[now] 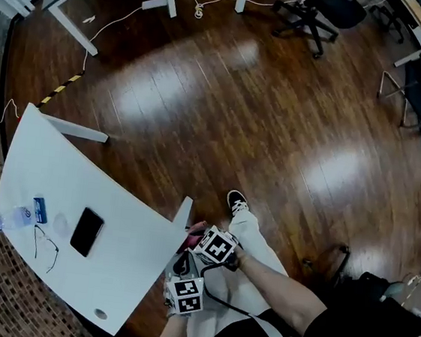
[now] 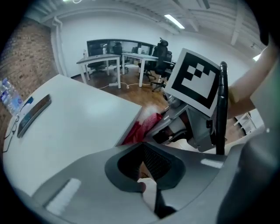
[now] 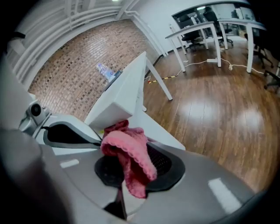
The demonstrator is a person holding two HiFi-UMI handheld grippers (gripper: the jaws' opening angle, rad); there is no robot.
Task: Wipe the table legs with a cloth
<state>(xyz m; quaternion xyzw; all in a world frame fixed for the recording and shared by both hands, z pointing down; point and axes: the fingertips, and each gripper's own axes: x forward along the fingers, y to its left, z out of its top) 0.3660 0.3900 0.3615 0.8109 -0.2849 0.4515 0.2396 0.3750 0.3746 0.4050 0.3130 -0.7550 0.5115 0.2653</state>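
Pink cloth [image 3: 129,157]: clamped in right tool [image 3: 131,173], beside white bench [image 1: 81,179] corner.
Left tool [image 2: 144,168]: jaws together, empty, beside right tool.

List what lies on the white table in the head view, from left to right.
water bottle → small blue packet → black phone. The glasses overlap the packet's span, so they are left out.
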